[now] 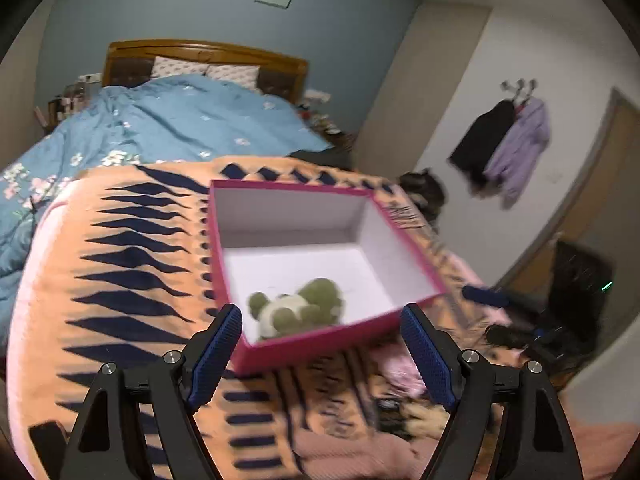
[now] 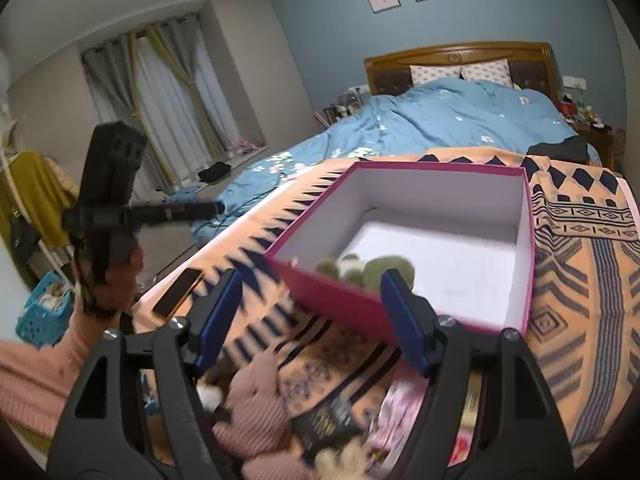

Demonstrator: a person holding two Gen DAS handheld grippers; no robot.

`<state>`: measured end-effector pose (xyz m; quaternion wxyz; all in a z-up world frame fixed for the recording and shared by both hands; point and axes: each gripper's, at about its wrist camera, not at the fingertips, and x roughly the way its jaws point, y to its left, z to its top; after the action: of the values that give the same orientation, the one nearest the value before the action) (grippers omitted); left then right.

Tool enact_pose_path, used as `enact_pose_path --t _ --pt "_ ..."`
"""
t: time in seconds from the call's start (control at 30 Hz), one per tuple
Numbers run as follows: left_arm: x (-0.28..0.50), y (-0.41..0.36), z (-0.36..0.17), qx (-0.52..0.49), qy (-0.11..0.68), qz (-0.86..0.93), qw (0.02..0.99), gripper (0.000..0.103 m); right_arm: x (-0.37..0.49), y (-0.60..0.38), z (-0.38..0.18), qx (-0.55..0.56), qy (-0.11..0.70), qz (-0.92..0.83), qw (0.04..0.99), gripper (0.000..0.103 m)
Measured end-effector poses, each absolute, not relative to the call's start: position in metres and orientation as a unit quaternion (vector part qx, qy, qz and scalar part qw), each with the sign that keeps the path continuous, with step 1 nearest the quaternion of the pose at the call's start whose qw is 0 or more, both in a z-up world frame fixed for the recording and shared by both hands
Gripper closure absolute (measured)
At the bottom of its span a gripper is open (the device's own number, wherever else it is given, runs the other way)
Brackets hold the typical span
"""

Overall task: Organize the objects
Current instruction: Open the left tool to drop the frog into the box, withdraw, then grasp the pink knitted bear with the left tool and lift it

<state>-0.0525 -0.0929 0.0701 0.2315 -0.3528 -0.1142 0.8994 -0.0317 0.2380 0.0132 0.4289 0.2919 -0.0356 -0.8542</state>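
An open pink box (image 1: 296, 189) with a white inside sits on the orange patterned blanket (image 1: 120, 320). A green and white plush toy (image 1: 300, 308) lies in its near corner, and the right wrist view shows the plush toy (image 2: 372, 268) just behind the near wall of the pink box (image 2: 440, 165). My left gripper (image 1: 322, 316) is open above that corner, with nothing between its fingers. My right gripper (image 2: 312, 280) is open too, empty, in front of the box. Below it lie a pink knitted toy (image 2: 256, 400), a black packet (image 2: 328, 424) and a pink packet (image 2: 400, 408).
A phone (image 2: 176, 292) lies near the blanket's left edge. A hand in a pink sleeve (image 2: 36, 372) holds the other gripper's handle (image 2: 108, 200) at the left. A blue quilt (image 2: 440, 120) covers the bed behind. A blue basket (image 2: 40, 316) stands on the floor.
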Motion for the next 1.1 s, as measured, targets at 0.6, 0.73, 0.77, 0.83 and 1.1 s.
enact_pose_path --t 0.6,0.73,0.77,0.83,1.1 --pt "0.038 -0.047 -0.018 -0.416 0.045 0.884 0.209 0.020 0.071 0.223 -0.114 0.406 0.061 -0.808 0.422 0.026" --pt "0.035 -0.034 -0.037 -0.431 0.057 0.872 0.224 0.021 0.071 0.214 -0.127 0.418 0.066 -0.805 0.416 0.026" --pt "0.034 -0.031 -0.041 -0.432 0.060 0.870 0.231 0.021 0.072 0.211 -0.129 0.416 0.067 -0.805 0.418 0.026" --pt "0.033 -0.026 -0.045 -0.434 0.065 0.867 0.238 0.021 0.071 0.207 -0.130 0.414 0.075 -0.809 0.411 0.037" --pt "0.028 -0.020 -0.046 -0.419 0.054 0.862 0.278 0.021 0.047 0.228 -0.102 0.395 0.031 -0.815 0.423 0.042"
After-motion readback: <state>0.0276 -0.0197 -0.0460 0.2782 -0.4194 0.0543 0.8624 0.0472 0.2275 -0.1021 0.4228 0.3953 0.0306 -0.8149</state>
